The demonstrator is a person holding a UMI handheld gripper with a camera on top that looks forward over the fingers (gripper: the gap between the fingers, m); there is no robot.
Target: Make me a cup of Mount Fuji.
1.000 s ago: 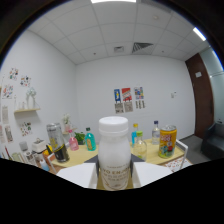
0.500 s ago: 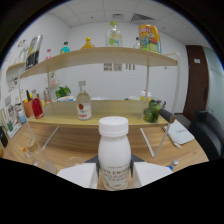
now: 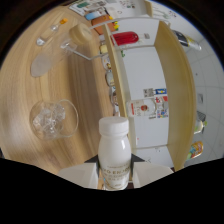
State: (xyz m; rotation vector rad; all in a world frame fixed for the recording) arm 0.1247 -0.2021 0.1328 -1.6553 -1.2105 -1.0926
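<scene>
Grip: a white plastic bottle with a white cap (image 3: 114, 152) is clamped between the gripper (image 3: 114, 176) fingers | Place: clear glass of ice cubes (image 3: 52, 119) lies left on the wooden table (image 3: 85, 95) | Step: pouring judged next; mouth is best centred over the glass and tilted slowly

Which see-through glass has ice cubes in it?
The round clear glass on the wooden table, just beyond the jaws holding the white plastic bottle, is full of ice cubes. The other clear glassware farther off looks empty.
</scene>
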